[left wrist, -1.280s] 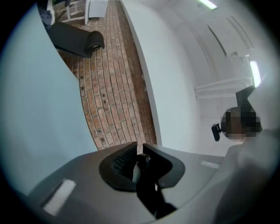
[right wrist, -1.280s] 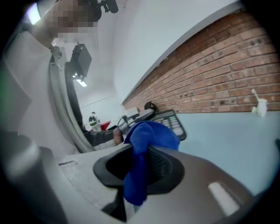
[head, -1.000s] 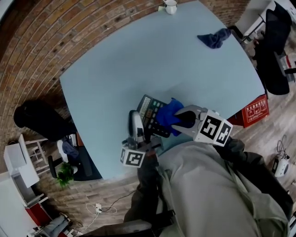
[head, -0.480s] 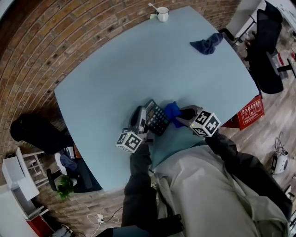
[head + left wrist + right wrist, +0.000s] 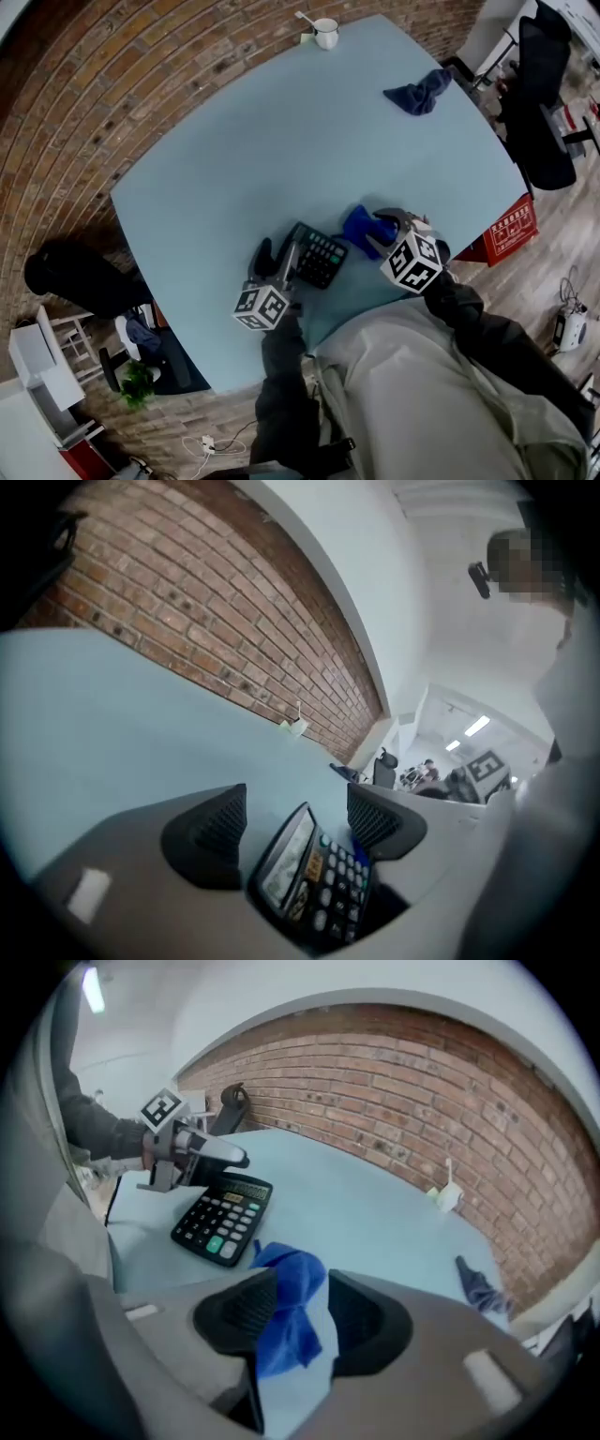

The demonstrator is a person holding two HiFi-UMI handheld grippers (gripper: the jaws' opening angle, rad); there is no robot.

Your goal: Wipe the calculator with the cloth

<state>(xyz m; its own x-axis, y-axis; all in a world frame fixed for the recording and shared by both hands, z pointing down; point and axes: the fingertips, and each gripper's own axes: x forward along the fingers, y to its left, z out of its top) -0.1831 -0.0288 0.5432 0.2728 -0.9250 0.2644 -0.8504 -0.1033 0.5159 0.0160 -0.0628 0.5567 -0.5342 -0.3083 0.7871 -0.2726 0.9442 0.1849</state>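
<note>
A black calculator (image 5: 319, 255) lies flat on the pale blue table (image 5: 281, 141), near its front edge. My left gripper (image 5: 277, 258) is at the calculator's left end, its jaws just opened. In the left gripper view the calculator (image 5: 305, 878) sits between the spread pads (image 5: 211, 827) with gaps on both sides. A bright blue cloth (image 5: 359, 225) rests on the table to the right of the calculator. My right gripper (image 5: 384, 232) straddles it. Its jaws have just been opening too, and in the right gripper view bare table shows between the cloth (image 5: 291, 1279) and the right pad (image 5: 366, 1321).
A second, dark blue cloth (image 5: 419, 91) lies at the table's far right, and a white cup (image 5: 324, 31) stands at the far edge. A red crate (image 5: 511, 228) and a black office chair (image 5: 544, 103) stand on the floor to the right.
The calculator was held up tilted with the cloth against it; now it lies flat on the table. The left jaws have let it go. The right gripper has carried the cloth down and to the right.
</note>
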